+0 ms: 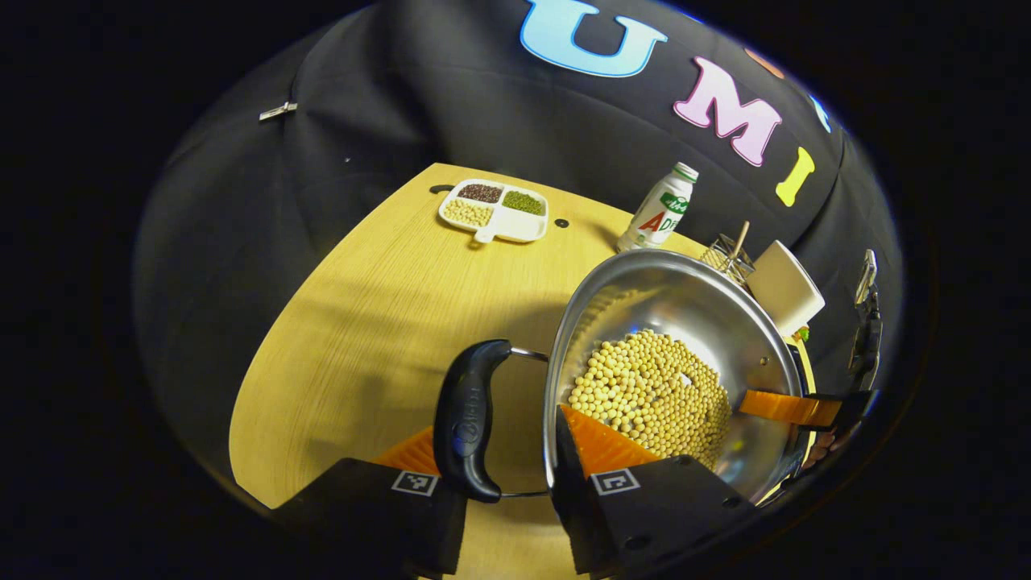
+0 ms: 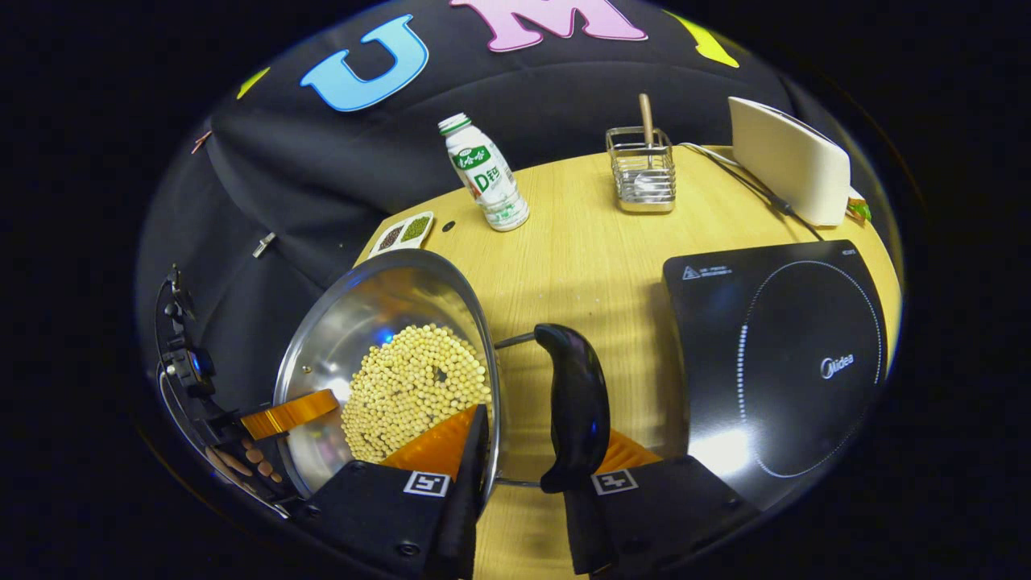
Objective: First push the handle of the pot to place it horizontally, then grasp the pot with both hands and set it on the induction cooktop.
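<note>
A steel pot holding soybeans has a black side handle on a wire loop. My left gripper straddles this handle and the rim, one finger inside the bowl and one outside the handle, shut on both. At the opposite handle my right gripper grips the pot the same way. Each view shows the other gripper's finger inside the far rim. The black induction cooktop lies just right of the pot. Whether the pot rests on the table I cannot tell.
On the wooden table stand a white bottle, a divided dish of beans, a wire holder with a wooden stick and a white box whose cable runs behind the cooktop.
</note>
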The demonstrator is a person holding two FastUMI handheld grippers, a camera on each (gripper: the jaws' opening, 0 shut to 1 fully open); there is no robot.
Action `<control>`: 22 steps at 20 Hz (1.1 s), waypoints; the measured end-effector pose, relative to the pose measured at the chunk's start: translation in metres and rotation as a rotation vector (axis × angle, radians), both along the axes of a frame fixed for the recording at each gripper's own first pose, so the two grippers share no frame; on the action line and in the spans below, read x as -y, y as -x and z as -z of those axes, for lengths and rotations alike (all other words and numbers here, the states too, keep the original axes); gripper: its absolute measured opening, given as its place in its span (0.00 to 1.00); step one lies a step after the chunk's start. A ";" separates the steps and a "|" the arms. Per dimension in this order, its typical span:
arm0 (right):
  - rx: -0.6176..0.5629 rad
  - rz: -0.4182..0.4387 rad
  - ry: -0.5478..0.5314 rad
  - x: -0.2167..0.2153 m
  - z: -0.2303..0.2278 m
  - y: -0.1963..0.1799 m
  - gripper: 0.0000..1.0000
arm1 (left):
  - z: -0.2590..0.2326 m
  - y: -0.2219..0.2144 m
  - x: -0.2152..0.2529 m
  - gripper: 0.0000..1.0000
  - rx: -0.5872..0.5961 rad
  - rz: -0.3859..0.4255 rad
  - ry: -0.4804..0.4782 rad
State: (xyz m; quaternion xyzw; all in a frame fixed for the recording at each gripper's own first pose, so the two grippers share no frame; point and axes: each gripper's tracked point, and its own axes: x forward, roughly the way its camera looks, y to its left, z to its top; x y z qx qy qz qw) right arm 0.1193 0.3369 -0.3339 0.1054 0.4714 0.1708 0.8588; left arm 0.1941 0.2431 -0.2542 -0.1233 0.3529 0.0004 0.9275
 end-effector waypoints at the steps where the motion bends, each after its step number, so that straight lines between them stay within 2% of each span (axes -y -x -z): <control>1: 0.007 0.007 -0.002 0.007 -0.007 -0.001 0.48 | -0.006 0.001 0.007 0.54 0.004 0.005 0.000; 7: 0.033 0.038 -0.007 0.056 -0.038 -0.009 0.48 | -0.032 0.000 0.058 0.54 0.020 0.033 0.002; 8: 0.036 0.042 -0.008 0.066 -0.042 -0.010 0.44 | -0.036 -0.001 0.067 0.54 0.021 0.038 0.003; 9: 0.041 0.046 -0.007 0.075 -0.046 -0.011 0.49 | -0.038 0.000 0.077 0.54 0.022 0.043 0.004; 10: 0.045 0.051 -0.008 0.083 -0.049 -0.012 0.44 | -0.041 0.000 0.085 0.54 0.024 0.047 0.004; 12: 0.046 0.059 -0.008 0.103 -0.055 -0.012 0.44 | -0.045 -0.001 0.104 0.54 0.025 0.054 0.008; 13: 0.048 0.064 -0.009 0.113 -0.057 -0.014 0.48 | -0.047 -0.002 0.114 0.54 0.024 0.059 0.008; 17: 0.052 0.080 -0.013 0.150 -0.067 -0.022 0.48 | -0.056 -0.008 0.152 0.54 0.033 0.077 -0.003; 18: 0.053 0.082 -0.013 0.160 -0.069 -0.023 0.44 | -0.058 -0.010 0.160 0.53 0.035 0.079 -0.003; 19: 0.055 0.084 -0.013 0.168 -0.071 -0.026 0.44 | -0.059 -0.010 0.170 0.54 0.034 0.080 0.000; 20: 0.057 0.086 -0.013 0.177 -0.073 -0.028 0.48 | -0.061 -0.012 0.179 0.53 0.034 0.081 0.001; 22: 0.060 0.089 -0.013 0.194 -0.075 -0.032 0.48 | -0.063 -0.014 0.195 0.54 0.037 0.085 0.001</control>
